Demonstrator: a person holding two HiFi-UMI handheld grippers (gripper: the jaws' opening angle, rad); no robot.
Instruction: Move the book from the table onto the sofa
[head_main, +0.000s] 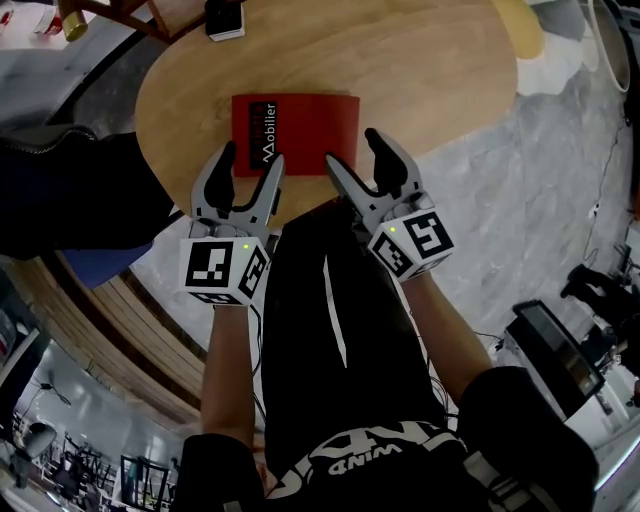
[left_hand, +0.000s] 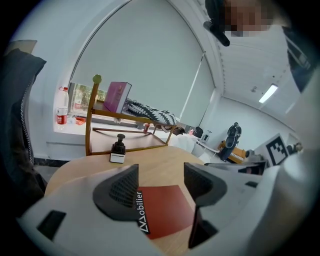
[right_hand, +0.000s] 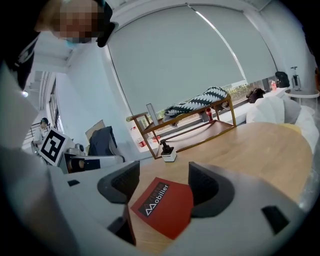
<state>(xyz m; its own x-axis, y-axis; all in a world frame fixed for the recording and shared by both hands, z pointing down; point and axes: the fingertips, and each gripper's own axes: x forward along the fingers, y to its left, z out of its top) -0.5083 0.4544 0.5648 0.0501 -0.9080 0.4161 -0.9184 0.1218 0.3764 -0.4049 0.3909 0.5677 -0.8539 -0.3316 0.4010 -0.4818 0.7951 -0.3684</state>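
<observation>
A red book (head_main: 300, 130) with a black spine strip and white lettering lies flat on the round wooden table (head_main: 430, 70), near its front edge. My left gripper (head_main: 250, 165) hovers open over the book's near left corner, its jaws wide apart with nothing pressed between them. My right gripper (head_main: 357, 155) stands open over the near right corner. In the left gripper view the book (left_hand: 165, 212) shows between and below the left gripper's (left_hand: 160, 185) pads. In the right gripper view the book (right_hand: 165, 207) lies under the spread right gripper (right_hand: 162, 182).
A small white-and-black device (head_main: 225, 20) stands at the table's far side. Beyond it is a wooden-framed bench (right_hand: 200, 125) with a striped throw (right_hand: 200, 102), and a white cushion (right_hand: 280, 112) to its right. A dark garment (head_main: 70, 190) hangs left of the table.
</observation>
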